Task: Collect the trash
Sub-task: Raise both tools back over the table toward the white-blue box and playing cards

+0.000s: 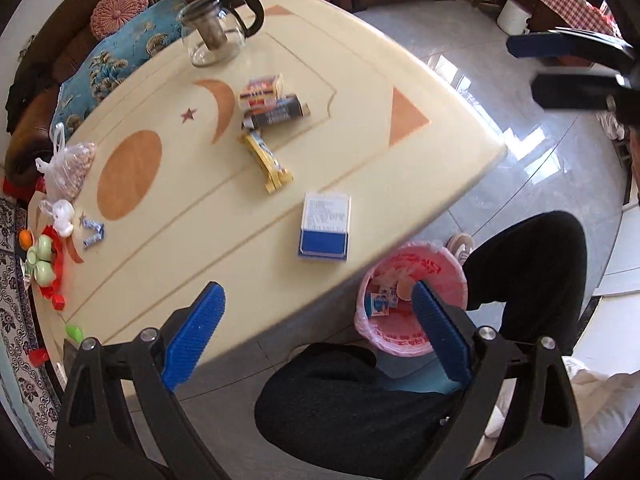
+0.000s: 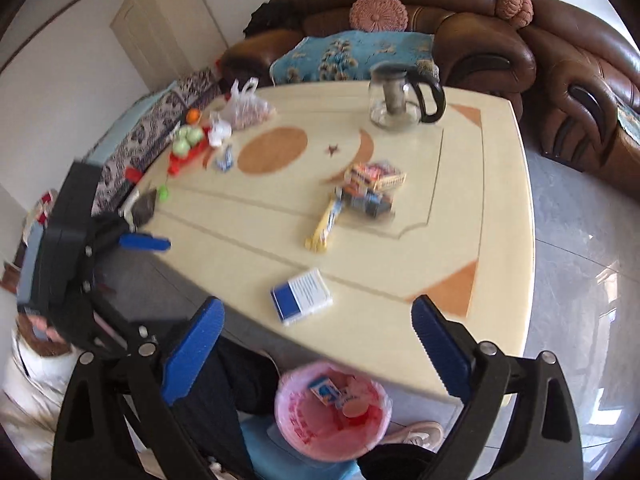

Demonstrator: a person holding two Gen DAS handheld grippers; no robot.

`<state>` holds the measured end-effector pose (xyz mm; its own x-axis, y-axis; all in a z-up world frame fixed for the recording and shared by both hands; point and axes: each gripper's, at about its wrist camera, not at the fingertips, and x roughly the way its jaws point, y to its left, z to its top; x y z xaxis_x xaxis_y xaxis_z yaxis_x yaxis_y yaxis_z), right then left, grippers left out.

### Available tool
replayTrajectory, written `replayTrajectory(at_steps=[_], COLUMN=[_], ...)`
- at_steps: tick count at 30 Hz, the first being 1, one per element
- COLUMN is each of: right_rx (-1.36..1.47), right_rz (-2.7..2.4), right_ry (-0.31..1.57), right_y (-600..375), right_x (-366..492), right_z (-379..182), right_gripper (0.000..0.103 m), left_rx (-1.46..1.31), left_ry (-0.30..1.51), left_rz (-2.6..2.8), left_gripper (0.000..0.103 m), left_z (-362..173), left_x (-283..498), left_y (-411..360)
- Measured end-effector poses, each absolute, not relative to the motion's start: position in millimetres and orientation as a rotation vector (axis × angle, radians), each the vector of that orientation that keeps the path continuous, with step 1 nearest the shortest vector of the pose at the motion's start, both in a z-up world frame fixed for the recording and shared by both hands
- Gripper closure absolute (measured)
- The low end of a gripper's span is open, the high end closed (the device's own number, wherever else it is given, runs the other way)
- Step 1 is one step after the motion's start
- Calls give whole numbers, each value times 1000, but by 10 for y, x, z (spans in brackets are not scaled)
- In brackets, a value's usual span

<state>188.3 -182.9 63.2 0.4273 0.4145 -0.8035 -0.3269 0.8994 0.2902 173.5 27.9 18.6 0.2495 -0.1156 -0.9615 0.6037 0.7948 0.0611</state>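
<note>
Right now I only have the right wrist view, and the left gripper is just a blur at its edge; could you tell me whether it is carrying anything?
Observer: No. In the left wrist view the left gripper has both blue fingers wide apart, with nothing between them.
Operator: Thank you. The pile in the middle of the table is smeared for me; what is in it?
Observer: Three pieces: a red-and-yellow box, a dark packet right next to it, and a yellow wrapper on the side towards the blue-and-white box.
</note>
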Motion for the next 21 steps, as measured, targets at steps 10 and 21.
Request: replayTrajectory(at_steps=[10, 21], right_rx=[303, 384], right_rz=[402, 343], right_ry=[1076, 1211], right_y=[-2155, -2198], right_x=[2840, 3624], right_z=[948, 360], right_gripper=[9, 9], left_rx=[605, 674], left_ry=[1145, 1255], left_rz=[-538, -575], left_gripper=[11, 11], left_z=[539, -230], left_x=[2000, 2239], left_y=[97, -146])
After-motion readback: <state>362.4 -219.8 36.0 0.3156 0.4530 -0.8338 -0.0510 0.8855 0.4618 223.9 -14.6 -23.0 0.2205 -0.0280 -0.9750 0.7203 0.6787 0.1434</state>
